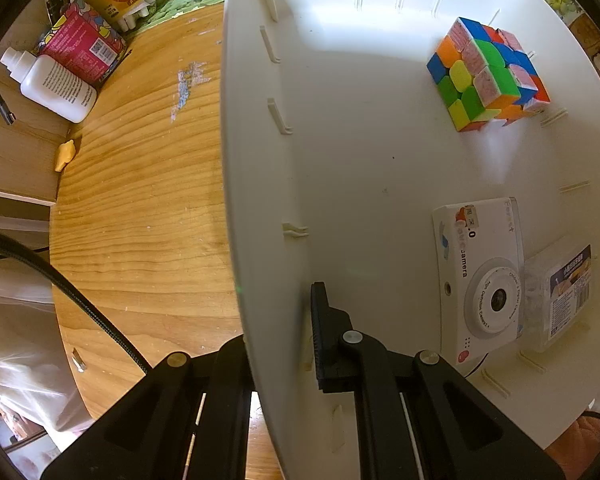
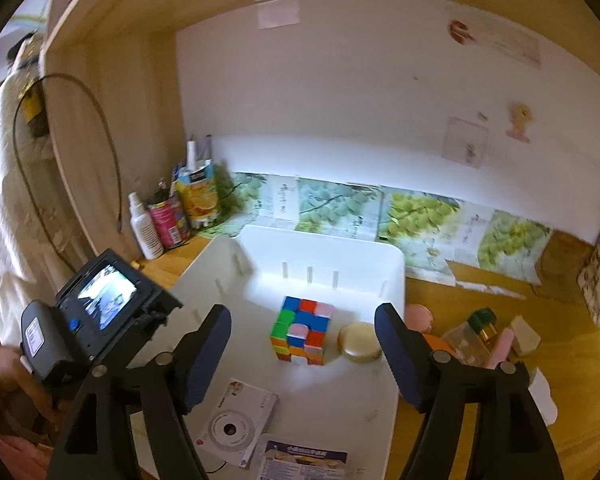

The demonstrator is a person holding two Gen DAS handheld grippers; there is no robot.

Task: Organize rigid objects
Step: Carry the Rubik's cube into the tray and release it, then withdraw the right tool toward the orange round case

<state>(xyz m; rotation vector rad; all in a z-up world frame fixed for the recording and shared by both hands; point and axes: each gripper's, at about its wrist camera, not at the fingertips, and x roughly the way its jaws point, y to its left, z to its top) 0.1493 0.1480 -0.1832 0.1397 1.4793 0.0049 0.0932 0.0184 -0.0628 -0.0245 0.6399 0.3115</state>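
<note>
The right tool [image 2: 302, 354] hangs open and empty over the white bin [image 2: 396, 276], while the remaining bottles [image 2: 470, 336] lie on the bench to its right, nearer than to the left tool [image 1: 278, 344], which grips the bin's wall.

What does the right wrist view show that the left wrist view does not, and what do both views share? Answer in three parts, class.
Only the right wrist view: the open right gripper, a round gold tin in the bin beside the cube, and small bottles on the desk outside it.

Only the left wrist view: the left gripper shut on the bin's wall, and a small yellow figure on the desk.

Both: the white bin, the colour cube, the white camera and the white bottle.
</note>
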